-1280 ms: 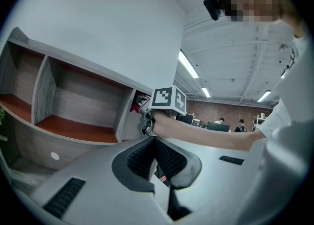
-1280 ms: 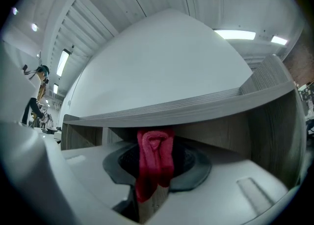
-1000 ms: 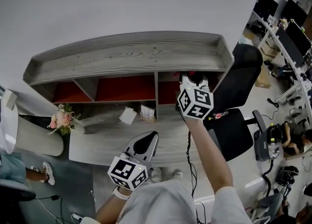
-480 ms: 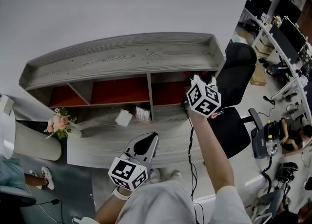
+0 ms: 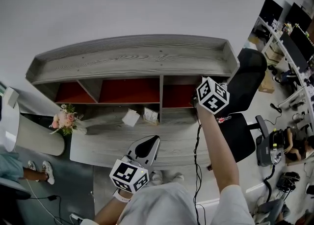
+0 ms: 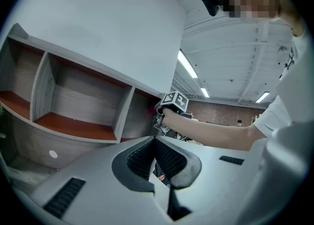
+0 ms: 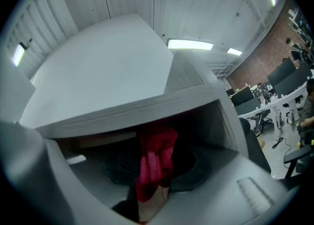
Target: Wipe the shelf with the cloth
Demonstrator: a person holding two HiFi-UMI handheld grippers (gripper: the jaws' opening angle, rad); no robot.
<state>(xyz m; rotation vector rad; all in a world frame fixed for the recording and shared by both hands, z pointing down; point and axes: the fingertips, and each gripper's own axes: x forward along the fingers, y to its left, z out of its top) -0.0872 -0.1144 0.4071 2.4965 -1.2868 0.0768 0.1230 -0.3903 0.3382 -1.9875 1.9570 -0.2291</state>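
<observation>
Red cloth (image 7: 157,156) clamped in the right tool (image 7: 154,172), facing the shelf (image 5: 132,55)

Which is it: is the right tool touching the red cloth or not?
Touching. The right gripper view shows the red cloth pinched between the right tool's shut jaws.

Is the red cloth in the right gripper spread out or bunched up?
Bunched: the red cloth hangs in crumpled folds, clamped between the right gripper's jaws.
</observation>
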